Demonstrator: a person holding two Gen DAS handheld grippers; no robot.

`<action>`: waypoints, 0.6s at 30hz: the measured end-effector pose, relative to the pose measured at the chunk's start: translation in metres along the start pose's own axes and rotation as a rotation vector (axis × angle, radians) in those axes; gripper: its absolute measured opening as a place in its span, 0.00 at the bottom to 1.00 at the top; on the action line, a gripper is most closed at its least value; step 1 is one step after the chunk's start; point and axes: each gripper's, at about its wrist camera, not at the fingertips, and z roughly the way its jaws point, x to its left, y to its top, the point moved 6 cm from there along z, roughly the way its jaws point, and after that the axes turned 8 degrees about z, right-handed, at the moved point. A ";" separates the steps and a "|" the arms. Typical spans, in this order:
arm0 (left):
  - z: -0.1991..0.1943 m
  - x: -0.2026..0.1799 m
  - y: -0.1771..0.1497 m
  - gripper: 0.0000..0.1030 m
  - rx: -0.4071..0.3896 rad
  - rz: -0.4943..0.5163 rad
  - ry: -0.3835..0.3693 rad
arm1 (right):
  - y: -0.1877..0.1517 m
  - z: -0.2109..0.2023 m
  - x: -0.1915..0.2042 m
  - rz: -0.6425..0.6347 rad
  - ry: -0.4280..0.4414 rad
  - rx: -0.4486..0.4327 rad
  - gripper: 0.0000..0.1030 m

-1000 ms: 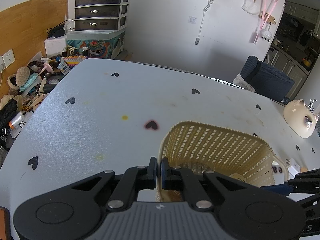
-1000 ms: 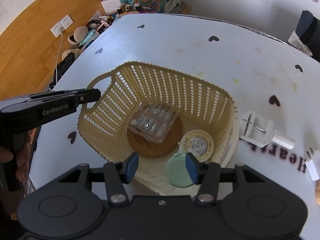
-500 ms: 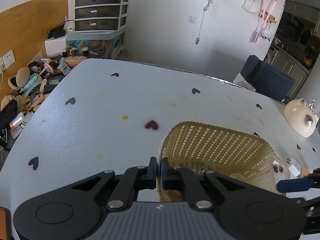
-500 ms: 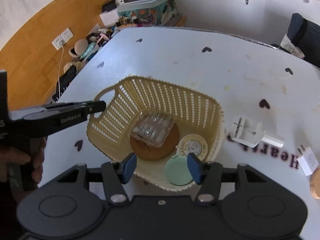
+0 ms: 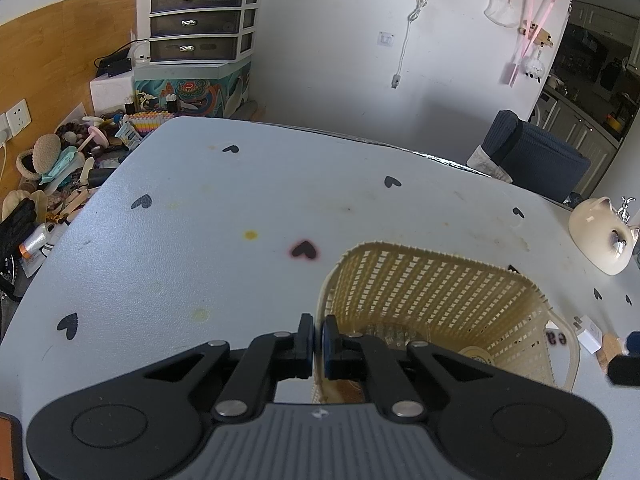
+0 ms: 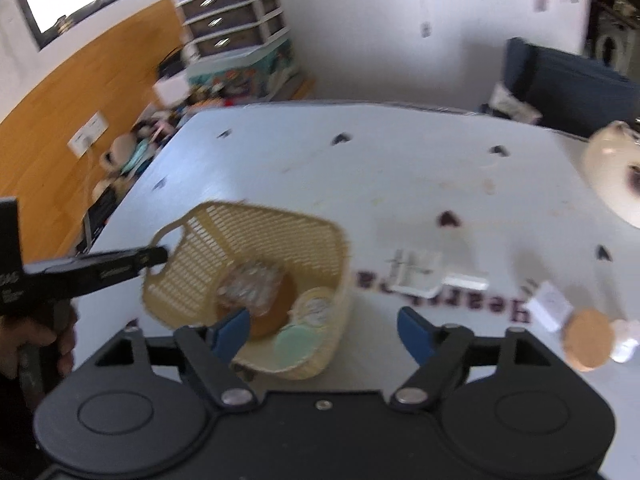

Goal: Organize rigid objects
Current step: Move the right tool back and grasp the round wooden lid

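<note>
white tabletop [image 5: 248, 200] with black hearts filled both views, though the right wrist view was smeared by motion blur. inside the cream basket [image 6: 256, 240] the contents were hard to read (probably a clear blister pack over a brown disc). left gripper [image 5: 316, 340] was clamped on the basket's rim by its handle. right gripper [image 6: 324, 330] hung above the basket's near corner, jaws opening, nothing between its blue pads [image 6: 232, 330].

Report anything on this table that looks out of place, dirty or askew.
The white table top carries yellowish spots and brownish smears. One black heart has a pink halo, unlike the others. The basket stands upright; nothing looks spilled.
</note>
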 end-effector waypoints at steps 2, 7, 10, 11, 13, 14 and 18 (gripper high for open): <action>0.000 0.000 0.000 0.04 0.000 0.001 0.000 | 0.000 -0.002 -0.017 0.030 -0.038 -0.023 0.84; 0.000 0.001 0.000 0.04 0.000 0.000 0.000 | -0.005 0.003 -0.062 0.119 -0.151 -0.072 0.92; 0.000 0.001 0.000 0.04 0.000 -0.002 -0.001 | -0.014 0.009 -0.094 0.169 -0.238 -0.108 0.97; 0.000 0.000 0.000 0.04 0.001 -0.001 0.000 | -0.018 0.012 -0.105 0.186 -0.264 -0.114 0.98; 0.000 0.000 0.000 0.04 0.001 0.000 0.001 | -0.027 0.018 -0.126 0.228 -0.305 -0.124 0.99; 0.000 0.000 0.000 0.04 0.001 0.000 0.001 | -0.030 0.020 -0.135 0.246 -0.319 -0.129 1.00; 0.000 0.002 -0.001 0.04 0.005 0.002 0.002 | -0.044 0.033 -0.172 0.281 -0.395 -0.168 1.00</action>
